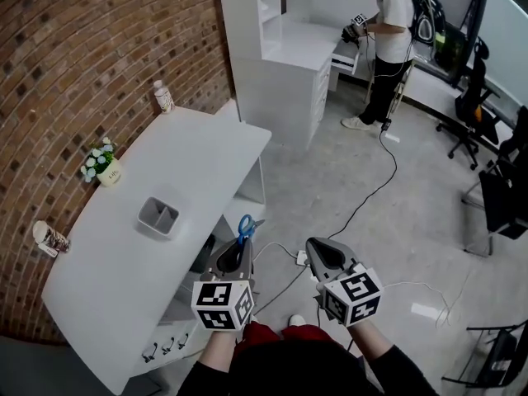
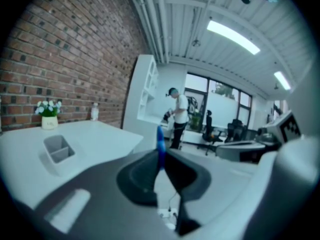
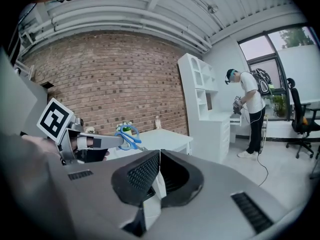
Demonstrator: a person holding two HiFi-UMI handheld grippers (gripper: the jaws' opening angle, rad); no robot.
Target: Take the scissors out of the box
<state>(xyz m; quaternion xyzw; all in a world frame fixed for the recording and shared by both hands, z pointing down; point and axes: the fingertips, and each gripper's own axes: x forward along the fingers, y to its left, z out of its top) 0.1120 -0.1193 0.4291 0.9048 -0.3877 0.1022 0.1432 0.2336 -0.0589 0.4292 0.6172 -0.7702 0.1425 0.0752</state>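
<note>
Off the near edge of the bench (image 1: pixel 198 151), above the floor, the left claw (image 1: pixel 238 252) is closed narrow on the scissors (image 1: pixel 246 226). Their blue handle loops stand just past the jaw tips; how much of the blades lies between the pads is not clear in any view. The grey box (image 1: pixel 158 217) stands on the bench, well apart from the scissors and to their left, and nothing shows in its two compartments, so the taking-out itself looks done. The right claw (image 1: pixel 318 247) hovers just beside the left one, its jaws together with nothing between them. The step in hand is probably carrying the scissors to wherever they are to rest. To do that well, the grip should not slacken, since the scissors are thin and pinched near one end, and a loose pinch would let them swing or slide out over the floor. A level, unhurried wrist suits this. If they go onto the bench, a bare patch away from the box and the flower pot (image 1: pixel 103 168) is best. The scissors should touch the surface before the jaws part. The right claw should stay clear of the blades.
</note>
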